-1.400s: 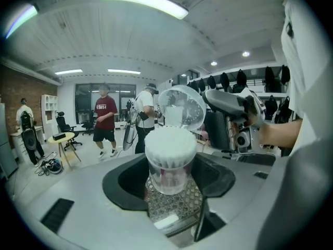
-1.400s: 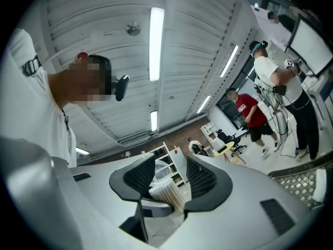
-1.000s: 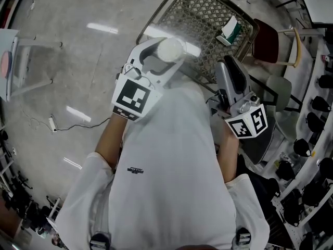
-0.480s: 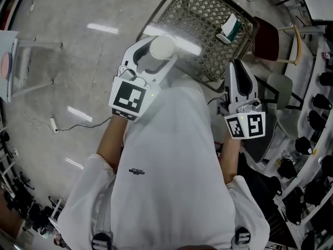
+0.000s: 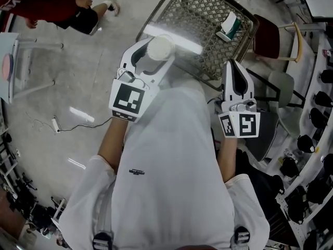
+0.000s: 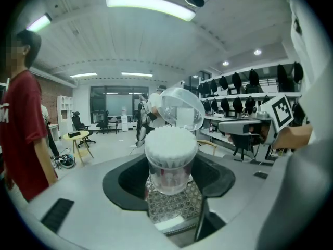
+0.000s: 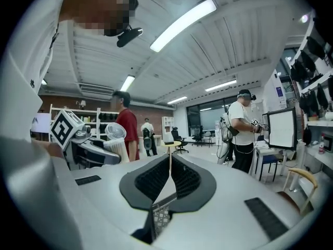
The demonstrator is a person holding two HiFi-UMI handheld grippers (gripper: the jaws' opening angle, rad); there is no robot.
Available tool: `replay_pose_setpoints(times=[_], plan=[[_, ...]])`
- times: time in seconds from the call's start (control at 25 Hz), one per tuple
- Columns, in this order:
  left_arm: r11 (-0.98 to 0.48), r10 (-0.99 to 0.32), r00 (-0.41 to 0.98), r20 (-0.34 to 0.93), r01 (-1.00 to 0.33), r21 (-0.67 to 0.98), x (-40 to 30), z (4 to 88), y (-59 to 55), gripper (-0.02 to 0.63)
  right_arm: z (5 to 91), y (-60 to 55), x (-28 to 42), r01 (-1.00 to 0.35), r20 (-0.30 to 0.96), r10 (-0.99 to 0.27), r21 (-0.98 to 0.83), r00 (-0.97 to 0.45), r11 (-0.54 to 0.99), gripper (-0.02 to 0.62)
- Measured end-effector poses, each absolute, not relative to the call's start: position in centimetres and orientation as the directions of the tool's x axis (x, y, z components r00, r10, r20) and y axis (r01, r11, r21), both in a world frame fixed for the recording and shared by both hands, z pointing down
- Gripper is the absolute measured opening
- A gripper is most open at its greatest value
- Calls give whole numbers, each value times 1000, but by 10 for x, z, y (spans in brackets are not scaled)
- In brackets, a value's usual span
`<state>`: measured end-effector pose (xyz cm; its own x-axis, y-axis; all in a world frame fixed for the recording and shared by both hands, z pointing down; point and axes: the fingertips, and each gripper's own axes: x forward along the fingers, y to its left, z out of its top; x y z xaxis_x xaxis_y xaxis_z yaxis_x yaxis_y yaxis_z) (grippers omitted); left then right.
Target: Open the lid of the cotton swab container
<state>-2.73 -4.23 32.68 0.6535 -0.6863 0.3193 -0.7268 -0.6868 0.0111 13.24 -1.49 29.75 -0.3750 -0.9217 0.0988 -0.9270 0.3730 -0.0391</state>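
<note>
My left gripper (image 5: 156, 53) is shut on a clear cotton swab container (image 5: 159, 47), held upright in front of my chest. In the left gripper view the container (image 6: 169, 163) is full of white swabs, and its clear domed lid (image 6: 181, 108) stands flipped up behind the rim. My right gripper (image 5: 235, 69) hangs to the right of the container, apart from it. Its jaws have just been closing and now meet with nothing between them (image 7: 169, 163). The right gripper view shows the container (image 7: 117, 147) off to the left.
A metal mesh cart (image 5: 171, 7) stands ahead of me with a green and white box (image 5: 229, 29) in it. A dark red chair (image 5: 270, 40) is at the right, a white table (image 5: 10, 61) at the left. A person in red (image 5: 57, 4) stands at upper left.
The right gripper has rolled upright, drifted slightly and closed its jaws on nothing. A person in red has come into view at upper left. The left gripper and container stayed nearly still.
</note>
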Motion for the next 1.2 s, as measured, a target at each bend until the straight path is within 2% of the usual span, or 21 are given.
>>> replay_pose_setpoints(times=[1.2], plan=[[-694,-682,666,303,-720,21,-23,329,-36,244,309,-13,129,-927,127,-918,-32,-375,374,0]])
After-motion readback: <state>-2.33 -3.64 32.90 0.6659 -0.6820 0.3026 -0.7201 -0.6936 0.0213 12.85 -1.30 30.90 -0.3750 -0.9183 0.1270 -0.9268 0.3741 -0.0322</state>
